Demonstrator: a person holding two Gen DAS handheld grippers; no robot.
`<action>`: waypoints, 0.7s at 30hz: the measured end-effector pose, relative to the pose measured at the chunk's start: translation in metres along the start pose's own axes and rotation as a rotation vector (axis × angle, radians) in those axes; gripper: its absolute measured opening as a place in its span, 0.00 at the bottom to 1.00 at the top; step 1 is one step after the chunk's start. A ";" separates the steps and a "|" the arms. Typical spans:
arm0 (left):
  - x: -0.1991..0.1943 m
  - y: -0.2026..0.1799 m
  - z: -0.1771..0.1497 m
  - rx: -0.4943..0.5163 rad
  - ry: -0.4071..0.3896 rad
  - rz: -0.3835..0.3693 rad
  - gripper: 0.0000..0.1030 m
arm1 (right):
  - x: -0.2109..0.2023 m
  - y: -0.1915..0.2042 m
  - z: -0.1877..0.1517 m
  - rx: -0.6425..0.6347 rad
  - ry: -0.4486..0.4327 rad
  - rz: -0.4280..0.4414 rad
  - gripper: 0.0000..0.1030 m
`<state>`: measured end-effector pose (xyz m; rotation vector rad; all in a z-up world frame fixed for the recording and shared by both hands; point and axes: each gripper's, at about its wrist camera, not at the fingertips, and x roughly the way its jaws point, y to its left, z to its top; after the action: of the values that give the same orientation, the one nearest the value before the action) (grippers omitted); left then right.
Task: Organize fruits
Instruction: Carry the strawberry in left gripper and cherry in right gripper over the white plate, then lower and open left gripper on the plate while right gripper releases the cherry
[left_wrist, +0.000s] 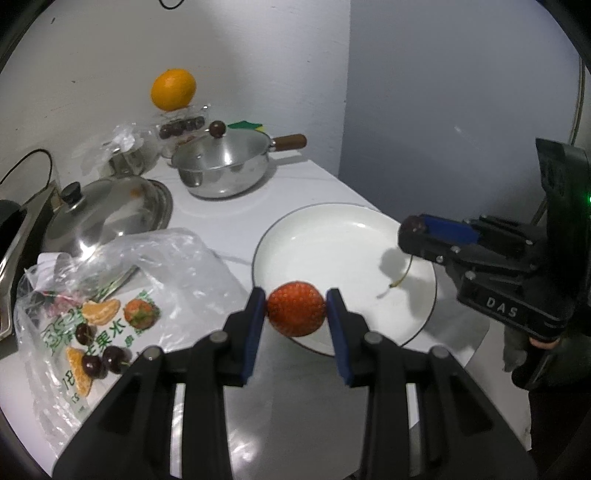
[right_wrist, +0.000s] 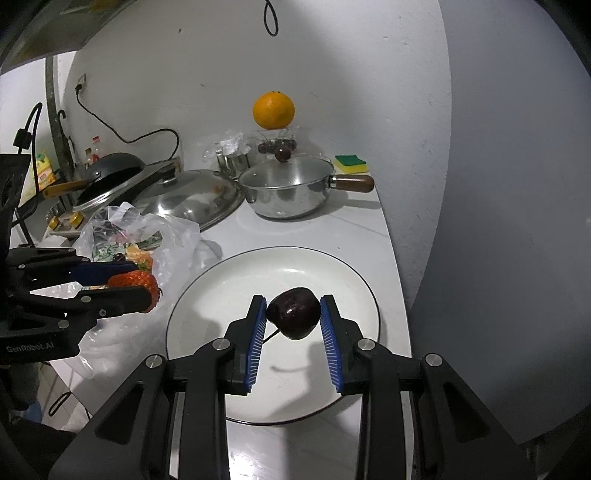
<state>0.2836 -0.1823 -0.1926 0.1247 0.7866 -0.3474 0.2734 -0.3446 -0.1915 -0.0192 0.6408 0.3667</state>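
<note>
Left gripper (left_wrist: 295, 308), fingers (left_wrist: 255, 325) closed on a strawberry (left_wrist: 295, 313); fruit pinched across its broad middle, held off the table just past the near rim of the white plate (left_wrist: 332, 236). Right gripper (right_wrist: 293, 314), fingers (right_wrist: 258, 325) closed on a dark cherry (right_wrist: 294, 312), held above the plate's centre; thin stem trailing below and to the left of the fingertips.

Handling, judged: both fruits light, soft and easily bruised. Strawberry skin tender and seeded, likely to dent under a hard squeeze; widest girth the safest hold, as taken here. Cherry smooth, glossy and round, apt to slip or roll once released; grip across its middle adequate, stem too thin to trust.

Open room: plate bare ahead of and beneath both pairs of fingers, shallow rim low enough to clear easily. Left of the left fingers, a crumpled plastic bag (left_wrist: 122, 295) holding more cherries (left_wrist: 103, 360), orange segments and another strawberry; soft, no hazard to a passing fingertip. Beyond the fingers, well apart, a steel pot (left_wrist: 221, 166) with wooden handle and a large lid (left_wrist: 110, 206). Further back, an orange (left_wrist: 173, 89) perched on a clear container. Right of the right fingers, table (right_wrist: 369, 229) edge close past the plate rim; a rolling cherry could be lost there.
</note>
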 end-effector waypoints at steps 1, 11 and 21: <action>0.002 -0.002 0.000 0.001 0.001 -0.003 0.34 | 0.000 -0.001 -0.001 0.002 0.001 0.000 0.31; 0.023 -0.015 0.002 0.008 0.027 -0.044 0.34 | 0.006 -0.007 -0.009 0.003 0.033 0.008 0.31; 0.041 -0.023 -0.002 0.011 0.060 -0.072 0.34 | 0.015 -0.009 -0.017 -0.011 0.071 0.013 0.31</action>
<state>0.3010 -0.2145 -0.2226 0.1180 0.8502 -0.4173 0.2778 -0.3507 -0.2151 -0.0382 0.7091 0.3838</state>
